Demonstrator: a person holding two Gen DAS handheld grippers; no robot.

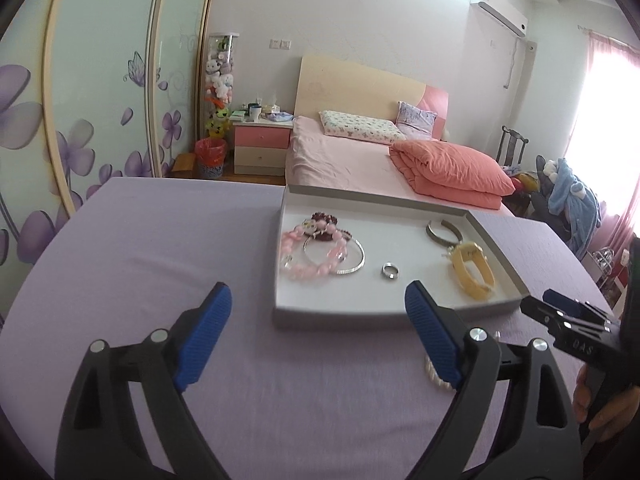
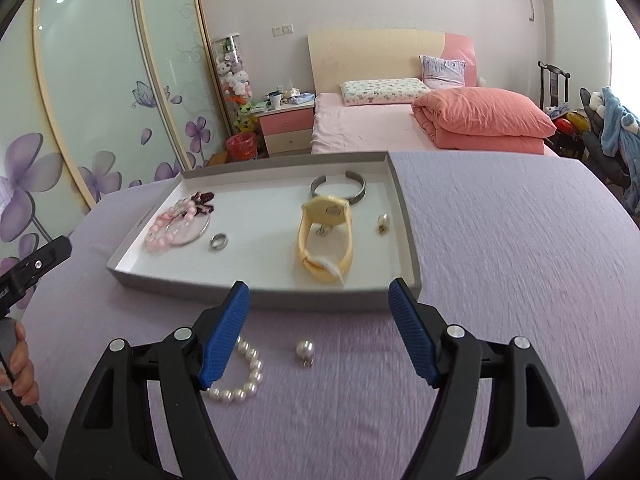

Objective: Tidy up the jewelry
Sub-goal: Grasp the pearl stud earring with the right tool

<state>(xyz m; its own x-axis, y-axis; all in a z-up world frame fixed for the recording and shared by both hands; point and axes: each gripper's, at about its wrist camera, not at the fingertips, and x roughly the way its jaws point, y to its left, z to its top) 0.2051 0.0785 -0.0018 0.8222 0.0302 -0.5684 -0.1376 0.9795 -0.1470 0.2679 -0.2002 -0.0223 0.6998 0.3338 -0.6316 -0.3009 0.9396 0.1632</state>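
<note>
Between the wide-apart jaws of the right gripper (image 2: 318,312), on the lavender tabletop (image 2: 500,264): a single pearl earring (image 2: 305,350), lying just short of the near wall of the grey tray (image 2: 260,298). Ahead of the jaws and slightly left of centre, with its small post pointing back toward the camera. Beside the left jaw, partly hidden behind its blue pad: a pearl bracelet (image 2: 244,376), curled in an open arc, its long side running roughly along that jaw. Both pieces outside the tray, so probably the ones left to put away.

Inside the tray, already resting: a pink bead bracelet (image 2: 166,229) overlapped by a thin silver bangle (image 2: 200,229) at the left, a silver ring (image 2: 219,241) nearer the middle, a yellow watch (image 2: 325,240) lying lengthwise toward the camera, a grey cuff bangle (image 2: 339,188) behind it, and a second pearl earring (image 2: 383,222) near the right wall.

Left gripper (image 1: 318,312) also spread open and empty, hovering farther left over bare cloth; from its view only a short run of the pearl bracelet visible beside its right jaw, earring not visible.

Right gripper judged much the nearer to the earring: already straddling it, so a short drop forward and down should do. Small round pearl likely to roll or slip when pinched.
</note>
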